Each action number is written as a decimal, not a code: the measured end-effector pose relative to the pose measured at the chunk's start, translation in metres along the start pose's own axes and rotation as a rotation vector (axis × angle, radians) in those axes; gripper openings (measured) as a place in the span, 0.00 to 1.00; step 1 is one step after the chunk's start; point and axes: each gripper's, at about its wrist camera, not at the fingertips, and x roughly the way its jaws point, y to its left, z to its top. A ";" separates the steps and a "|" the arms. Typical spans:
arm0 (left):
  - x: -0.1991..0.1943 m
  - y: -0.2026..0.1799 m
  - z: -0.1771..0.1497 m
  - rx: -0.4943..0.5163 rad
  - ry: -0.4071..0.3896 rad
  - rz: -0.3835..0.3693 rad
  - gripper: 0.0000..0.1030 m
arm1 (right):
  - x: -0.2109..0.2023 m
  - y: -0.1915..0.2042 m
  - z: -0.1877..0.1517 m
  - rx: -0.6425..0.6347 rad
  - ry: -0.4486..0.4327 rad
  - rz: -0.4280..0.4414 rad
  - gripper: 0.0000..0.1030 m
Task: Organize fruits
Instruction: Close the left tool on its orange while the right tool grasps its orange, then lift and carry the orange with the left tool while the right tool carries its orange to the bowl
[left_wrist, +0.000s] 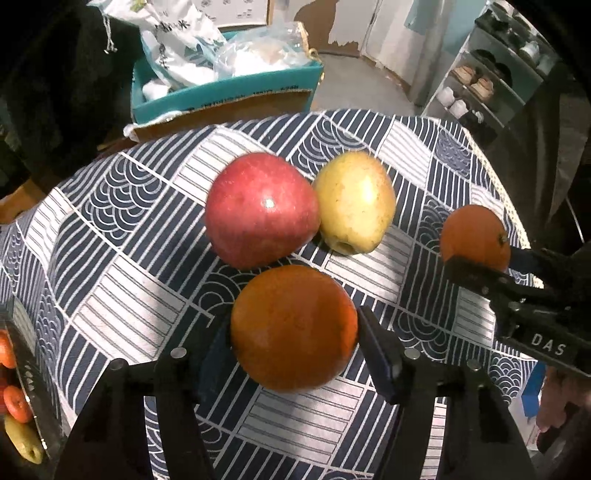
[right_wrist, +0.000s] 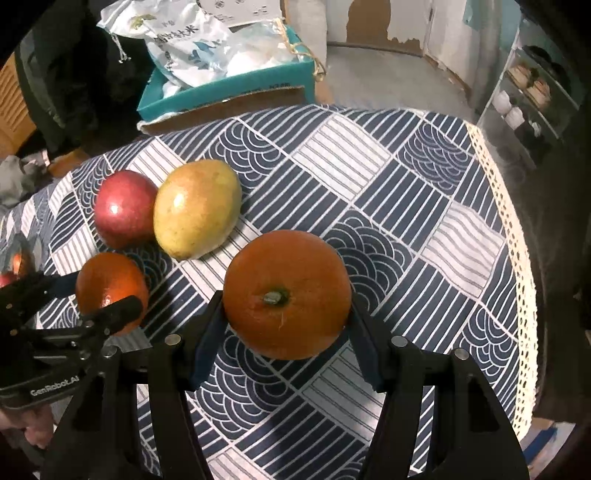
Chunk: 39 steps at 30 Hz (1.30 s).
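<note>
On the blue-and-white patterned tablecloth (left_wrist: 122, 295) my left gripper (left_wrist: 293, 332) is shut on a large orange (left_wrist: 293, 325), its pads pressing both sides. My right gripper (right_wrist: 286, 306) is shut on a second orange (right_wrist: 286, 293), stem end facing the camera. Each view also shows the other gripper from the side: the right gripper (left_wrist: 476, 266) with its orange (left_wrist: 474, 236), and the left gripper (right_wrist: 107, 310) with its orange (right_wrist: 110, 284). A red apple (left_wrist: 260, 210) (right_wrist: 123, 208) and a yellow fruit (left_wrist: 354, 201) (right_wrist: 195, 208) lie touching just beyond.
A teal box (right_wrist: 229, 86) stuffed with plastic bags stands past the table's far edge. A shoe rack (left_wrist: 487, 85) is at the right. The cloth's lace edge (right_wrist: 513, 236) marks the right side. A clear container (left_wrist: 22, 373) with small oranges and a yellow fruit sits at the left.
</note>
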 end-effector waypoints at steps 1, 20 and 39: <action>-0.004 0.000 0.000 0.001 -0.007 0.001 0.65 | -0.001 0.001 0.001 -0.001 -0.002 0.001 0.61; -0.101 0.014 -0.002 -0.014 -0.189 0.041 0.65 | -0.070 0.028 0.009 -0.051 -0.129 0.041 0.61; -0.180 0.032 -0.022 -0.013 -0.317 0.080 0.65 | -0.140 0.066 0.011 -0.130 -0.254 0.100 0.61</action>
